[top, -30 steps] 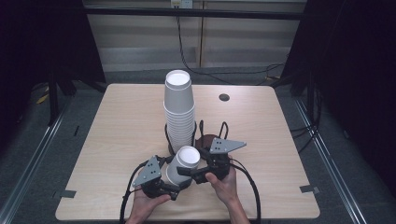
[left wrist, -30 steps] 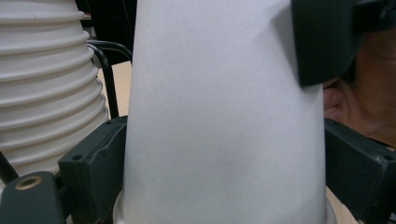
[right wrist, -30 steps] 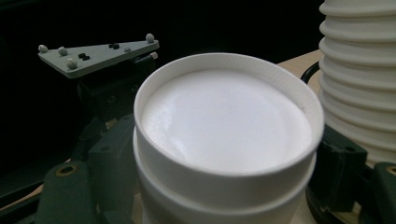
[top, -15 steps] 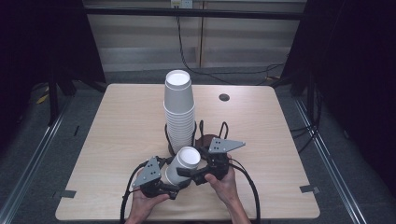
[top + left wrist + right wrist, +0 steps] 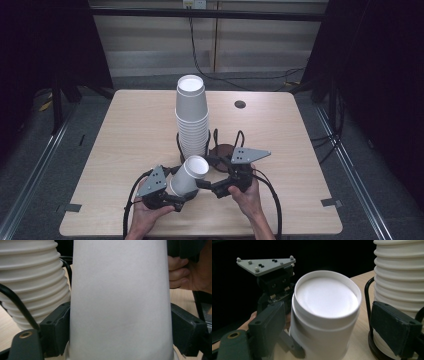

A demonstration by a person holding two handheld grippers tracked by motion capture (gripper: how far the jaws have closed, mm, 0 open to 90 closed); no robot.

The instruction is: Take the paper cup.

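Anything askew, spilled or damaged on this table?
Nothing spilled or damaged. The single paper cup lies tilted off upright, but that is because the left gripper clamps it near its base, beside the upright cup stack in its wire holder. The right gripper stands open around it.

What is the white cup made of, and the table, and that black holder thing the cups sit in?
The white cup looks like matte paper: dull, thin-walled, with a rolled rim, though thin plastic is possible. The table looks like light wood or wood-look laminate, showing pale grain lines. The black holder seems to be bent metal wire, thin and slightly glossy, on a dark round base.
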